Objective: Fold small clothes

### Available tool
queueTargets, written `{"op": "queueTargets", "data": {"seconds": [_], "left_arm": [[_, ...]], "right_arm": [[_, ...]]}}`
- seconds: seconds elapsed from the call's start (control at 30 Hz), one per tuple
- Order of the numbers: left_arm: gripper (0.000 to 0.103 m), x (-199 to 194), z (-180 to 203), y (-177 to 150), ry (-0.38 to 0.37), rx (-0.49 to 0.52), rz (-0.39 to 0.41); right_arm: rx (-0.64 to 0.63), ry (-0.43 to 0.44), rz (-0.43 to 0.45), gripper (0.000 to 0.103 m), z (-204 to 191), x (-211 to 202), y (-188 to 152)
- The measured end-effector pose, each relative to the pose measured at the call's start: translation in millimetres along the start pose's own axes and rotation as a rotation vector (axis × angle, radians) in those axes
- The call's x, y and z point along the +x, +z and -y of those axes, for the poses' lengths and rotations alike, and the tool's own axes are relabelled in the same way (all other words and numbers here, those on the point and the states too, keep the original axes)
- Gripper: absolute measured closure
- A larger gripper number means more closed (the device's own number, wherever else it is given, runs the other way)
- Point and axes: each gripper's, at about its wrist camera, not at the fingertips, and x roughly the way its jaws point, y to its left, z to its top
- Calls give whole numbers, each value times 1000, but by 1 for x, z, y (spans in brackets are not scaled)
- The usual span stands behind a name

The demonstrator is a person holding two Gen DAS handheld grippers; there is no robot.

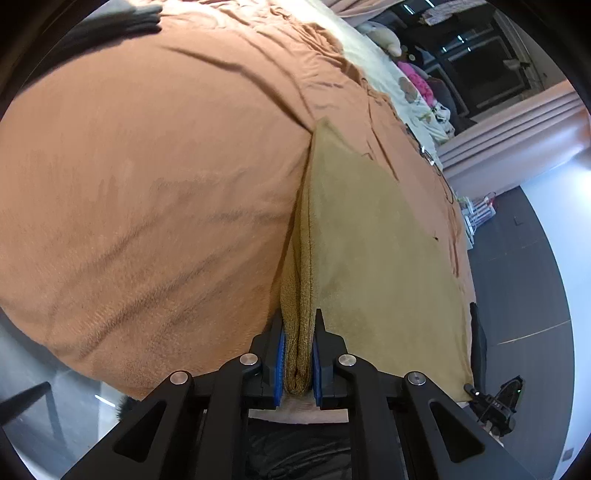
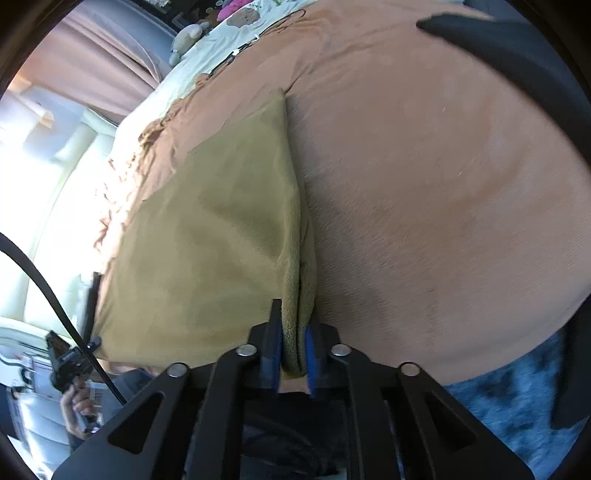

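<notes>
An olive-tan cloth [image 1: 369,258] [image 2: 207,240] lies spread over an orange bedspread [image 1: 147,184] [image 2: 424,203], stretched between my two grippers. My left gripper [image 1: 298,321] is shut on a bunched hem of the cloth, which fills the gap between the blue pads [image 1: 280,354]. My right gripper [image 2: 293,321] is shut on the opposite corner's rolled edge in the same way. In the right wrist view the left gripper [image 2: 92,341] shows at the cloth's far corner, held by a hand [image 2: 77,406]. The left wrist view shows the right gripper [image 1: 471,388] at its far corner.
A dark garment [image 1: 122,18] [image 2: 498,48] lies at the far side of the bedspread. Cream bedding with a printed bear [image 1: 406,88] [image 2: 240,18] and soft toys sits beyond. Pink curtains [image 1: 517,122] hang behind. A black cable [image 2: 37,273] crosses the left. Blue fuzzy fabric [image 2: 517,398] shows below the bed edge.
</notes>
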Motion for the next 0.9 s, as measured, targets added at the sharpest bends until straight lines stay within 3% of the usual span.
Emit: {"op": "queueTargets", "data": {"seconds": [0.03, 0.1, 0.13, 0.17, 0.37, 0.57, 0.8, 0.9], "left_arm": [[89, 2, -2, -1, -8, -2, -1], [79, 3, -5, -4, -29, -11, 0], [71, 4, -7, -6, -43, -15, 4], [67, 3, -8, -7, -52, -18, 7], [67, 4, -6, -10, -66, -30, 5], [67, 4, -2, -13, -72, -23, -8], [67, 6, -5, -15, -85, -34, -6], [67, 7, -10, -15, -78, -37, -2]], "right_arm": [[-15, -21, 15, 86, -4, -5, 2], [-49, -46, 46, 67, -17, -15, 5], [-74, -52, 66, 52, -26, -22, 7], [-97, -55, 80, 45, -34, -27, 9], [-199, -94, 100, 45, -94, -41, 7], [-294, -58, 123, 45, -134, -37, -6], [-367, -3, 30, 45, -166, -1, -24], [-398, -16, -20, 53, -175, 27, -16]]}}
